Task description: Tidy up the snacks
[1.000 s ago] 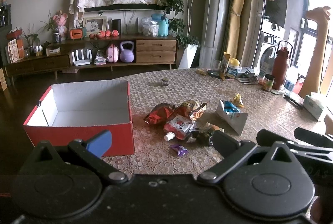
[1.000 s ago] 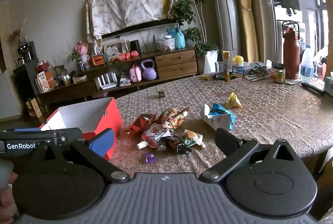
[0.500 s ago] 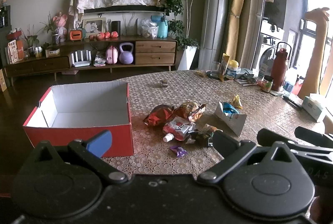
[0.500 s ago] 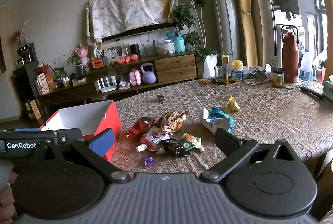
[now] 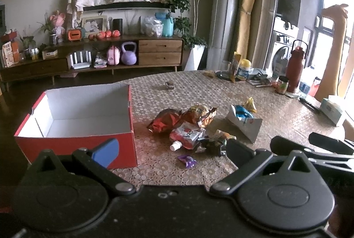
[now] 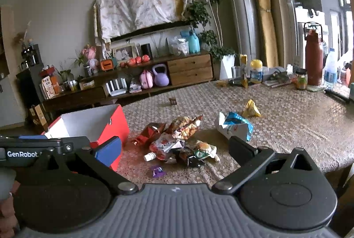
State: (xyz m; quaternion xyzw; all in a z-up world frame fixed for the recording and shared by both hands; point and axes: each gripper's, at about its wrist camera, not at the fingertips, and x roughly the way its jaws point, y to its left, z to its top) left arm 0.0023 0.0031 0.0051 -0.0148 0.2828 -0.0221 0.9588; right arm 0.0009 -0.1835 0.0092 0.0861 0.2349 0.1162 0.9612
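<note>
Hovering short of the snack pile (image 5: 190, 129), I see my left gripper (image 5: 168, 150) and right gripper (image 6: 174, 147) both spread wide, holding nothing. Left of the pile sits the red box (image 5: 77, 145), white inside. Right of the pile lies a white-and-blue bag (image 6: 234, 127); a purple candy (image 5: 187, 160) lies nearest me.

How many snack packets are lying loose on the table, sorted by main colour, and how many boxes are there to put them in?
Red packets: 2
Orange/yellow packets: 2
White-and-blue packet: 1
Purple sweet: 1
Dark packets in the heap: hard to separate, at least 1
Red box: 1
Total: about 8
</note>
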